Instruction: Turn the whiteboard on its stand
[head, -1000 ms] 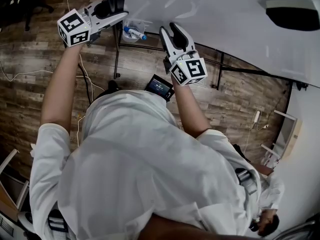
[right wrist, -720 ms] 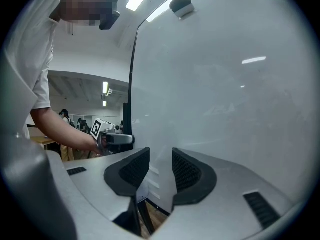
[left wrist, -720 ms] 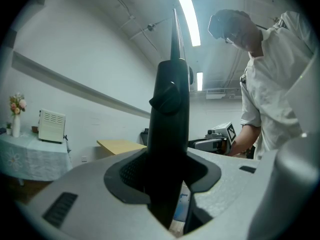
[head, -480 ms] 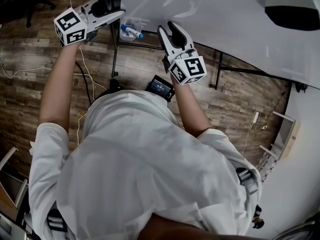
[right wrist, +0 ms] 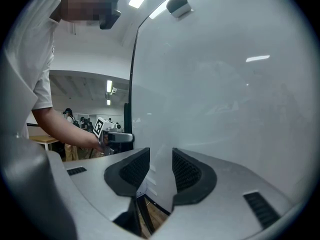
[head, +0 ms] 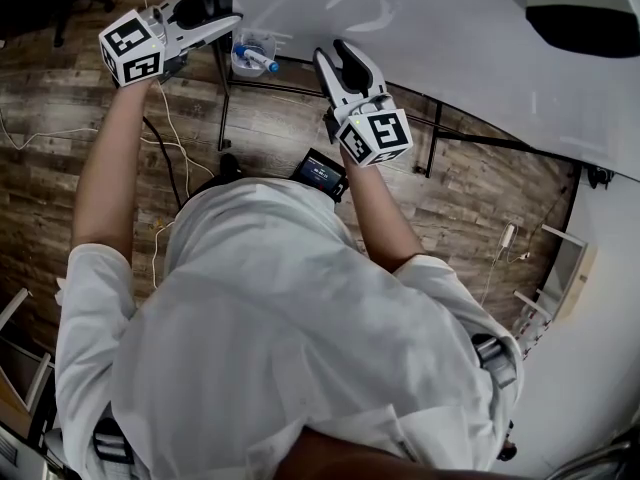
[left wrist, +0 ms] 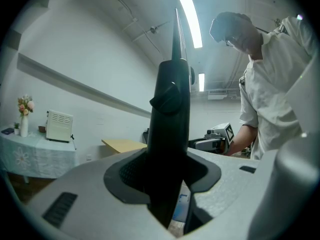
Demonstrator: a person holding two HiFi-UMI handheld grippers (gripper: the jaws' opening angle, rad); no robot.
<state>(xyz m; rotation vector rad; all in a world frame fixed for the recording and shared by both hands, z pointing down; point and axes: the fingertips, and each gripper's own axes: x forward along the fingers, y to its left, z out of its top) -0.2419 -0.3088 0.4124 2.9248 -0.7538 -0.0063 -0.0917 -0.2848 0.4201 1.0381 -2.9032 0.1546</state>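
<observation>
The whiteboard [head: 420, 28] fills the top of the head view, a big white panel seen at a slant. My left gripper [head: 215, 13] is shut on the black side frame [left wrist: 172, 134] at its left edge; a knob shows on that frame above the jaws. My right gripper [head: 340, 63] is shut on the panel's near edge, and the white board [right wrist: 225, 84] runs between its pads [right wrist: 137, 169]. The stand's black legs [head: 222, 88] show under the board. In the right gripper view, the left gripper [right wrist: 112, 136] is at the frame.
A clear cup [head: 250, 60] with blue markers hangs below the board's left corner. A dark eraser-like block [head: 585, 28] sits on the board at the right. Cables [head: 165, 138] trail on the wooden floor [head: 60, 168]. White furniture [head: 570, 268] stands at the right.
My left gripper has moved left and slightly up with the board's left edge; the marker cup shifted left with it. The right gripper has barely moved.
</observation>
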